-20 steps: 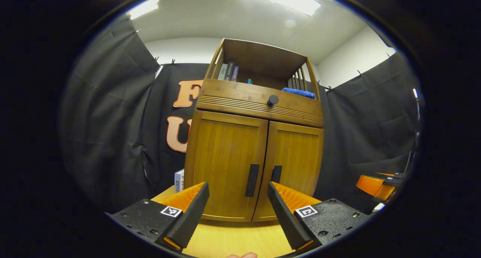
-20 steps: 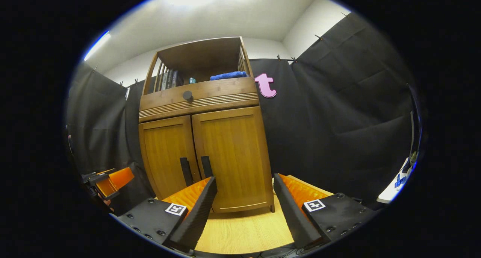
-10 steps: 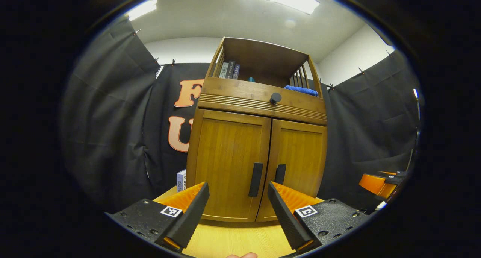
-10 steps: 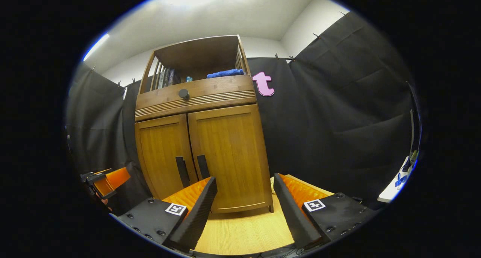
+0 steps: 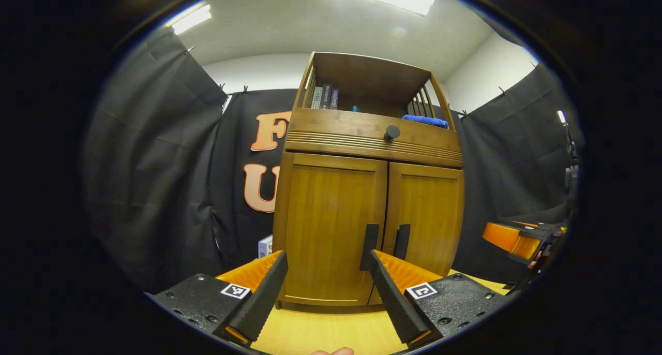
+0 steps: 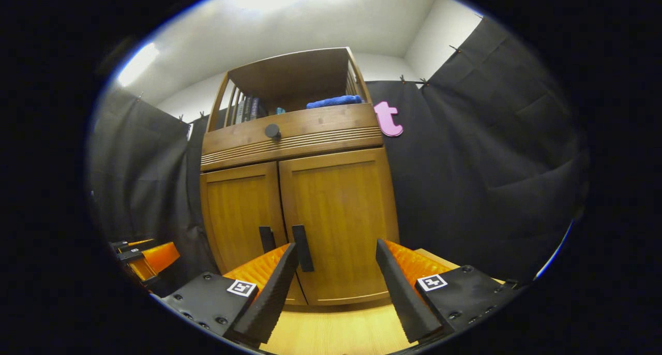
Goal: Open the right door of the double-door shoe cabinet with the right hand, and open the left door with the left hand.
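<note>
A wooden shoe cabinet (image 5: 372, 137) stands on a light wood table, both doors closed. In the left gripper view my left gripper (image 5: 327, 287) is open in front of the left door (image 5: 331, 225), short of its dark handle (image 5: 370, 246); the right door's handle (image 5: 401, 241) lies just right of it. The right gripper (image 5: 512, 238) shows at the far right. In the right gripper view my right gripper (image 6: 336, 282) is open before the right door (image 6: 344, 220), whose handle (image 6: 302, 247) sits just above its left finger. The left door's handle (image 6: 267, 239) is beside it.
A drawer with a round dark knob (image 5: 391, 133) runs above the doors. The open top shelf holds books (image 5: 324, 97) and a folded blue cloth (image 5: 425, 120). A small white box (image 5: 265, 246) stands left of the cabinet. Black cloth walls surround the table (image 6: 341, 329). The left gripper (image 6: 147, 256) shows far left.
Both grippers have edged closer to the cabinet. It has slid rightward in both views, so each handle now lies nearer its gripper's fingers. Doors remain closed.
</note>
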`<state>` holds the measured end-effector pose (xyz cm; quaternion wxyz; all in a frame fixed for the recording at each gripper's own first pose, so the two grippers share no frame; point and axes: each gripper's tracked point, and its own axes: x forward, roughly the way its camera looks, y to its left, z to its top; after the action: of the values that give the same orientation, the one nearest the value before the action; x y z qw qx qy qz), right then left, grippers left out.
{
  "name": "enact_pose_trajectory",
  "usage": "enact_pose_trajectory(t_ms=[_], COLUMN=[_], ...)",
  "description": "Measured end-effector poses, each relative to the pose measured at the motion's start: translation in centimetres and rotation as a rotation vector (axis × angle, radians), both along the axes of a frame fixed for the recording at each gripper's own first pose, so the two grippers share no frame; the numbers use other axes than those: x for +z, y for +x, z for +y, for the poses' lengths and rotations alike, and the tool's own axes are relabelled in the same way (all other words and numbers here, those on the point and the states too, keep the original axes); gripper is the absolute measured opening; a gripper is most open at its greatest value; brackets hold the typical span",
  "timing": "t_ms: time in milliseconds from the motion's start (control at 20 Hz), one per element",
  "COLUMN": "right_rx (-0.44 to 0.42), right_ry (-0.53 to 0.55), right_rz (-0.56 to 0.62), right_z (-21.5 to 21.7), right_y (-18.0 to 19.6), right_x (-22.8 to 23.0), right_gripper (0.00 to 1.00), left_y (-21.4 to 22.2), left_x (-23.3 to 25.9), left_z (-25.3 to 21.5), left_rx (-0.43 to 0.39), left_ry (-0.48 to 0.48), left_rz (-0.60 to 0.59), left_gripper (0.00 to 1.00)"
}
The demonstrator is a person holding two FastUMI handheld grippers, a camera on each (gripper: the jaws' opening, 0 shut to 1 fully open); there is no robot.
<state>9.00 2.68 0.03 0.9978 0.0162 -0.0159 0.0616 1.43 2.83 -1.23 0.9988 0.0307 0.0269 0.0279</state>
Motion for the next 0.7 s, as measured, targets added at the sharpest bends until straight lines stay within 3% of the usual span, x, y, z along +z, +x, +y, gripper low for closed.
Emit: enact_pose_trajectory(t_ms=[300, 450, 700], right_rx=[0.099, 0.114, 0.137], right_ry=[-0.027, -0.066, -0.112], right_rz=[0.008, 0.041, 0.134], right_z=[3.8, 5.5, 7.9], right_y=[8.4, 12.5, 17.0], right_x=[-1.1, -3.2, -8.1], right_gripper=[0.97, 0.97, 0.98], left_y=[-1.0, -1.1, -1.1], left_x=[-0.6, -0.7, -0.6], left_z=[1.8, 2.3, 3.2], left_rx=[0.058, 0.084, 0.132], left_ry=[0.021, 0.027, 0.034], left_rz=[0.024, 0.03, 0.025], left_gripper=[0.98, 0.94, 0.98])
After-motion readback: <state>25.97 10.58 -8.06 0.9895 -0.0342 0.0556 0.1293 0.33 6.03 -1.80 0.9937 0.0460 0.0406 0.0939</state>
